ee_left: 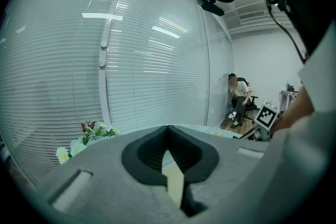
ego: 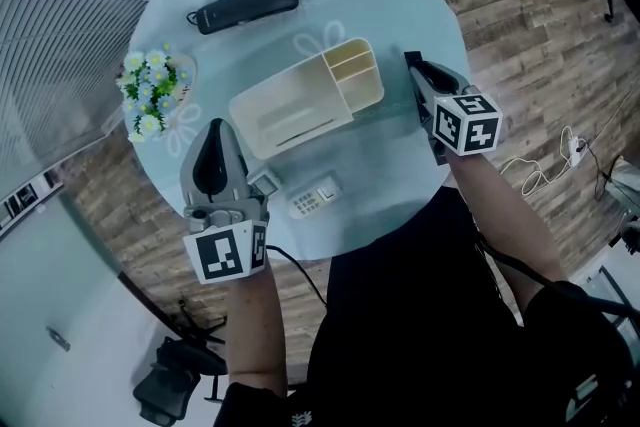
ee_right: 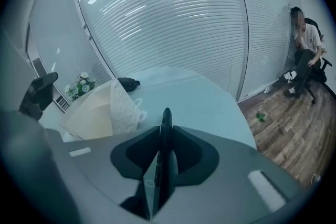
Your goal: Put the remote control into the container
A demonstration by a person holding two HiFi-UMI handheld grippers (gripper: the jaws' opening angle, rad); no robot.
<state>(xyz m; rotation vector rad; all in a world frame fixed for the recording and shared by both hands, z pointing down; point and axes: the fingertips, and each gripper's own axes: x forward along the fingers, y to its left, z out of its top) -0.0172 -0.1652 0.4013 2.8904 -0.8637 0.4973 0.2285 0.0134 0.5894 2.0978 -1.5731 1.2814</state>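
Note:
A slim black remote control (ee_right: 166, 122) stands edge-on between the jaws of my right gripper (ee_right: 166, 136), which is shut on it. In the head view that gripper (ego: 418, 73) hovers over the table's right side, just right of the cream container (ego: 290, 73). The container (ee_right: 100, 110) has a long bay and small compartments at its right end, all empty as far as I see. My left gripper (ego: 213, 137) sits at the container's near-left corner. Its jaws (ee_left: 169, 136) are shut with nothing in them.
The round pale table (ego: 380, 5) also carries a black telephone handset (ego: 245, 5) at the far side, a bunch of flowers (ego: 152, 90) at the left edge and a small white keypad device (ego: 314, 196) near the front edge. Wooden floor surrounds it. A seated person (ee_right: 304, 55) is far right.

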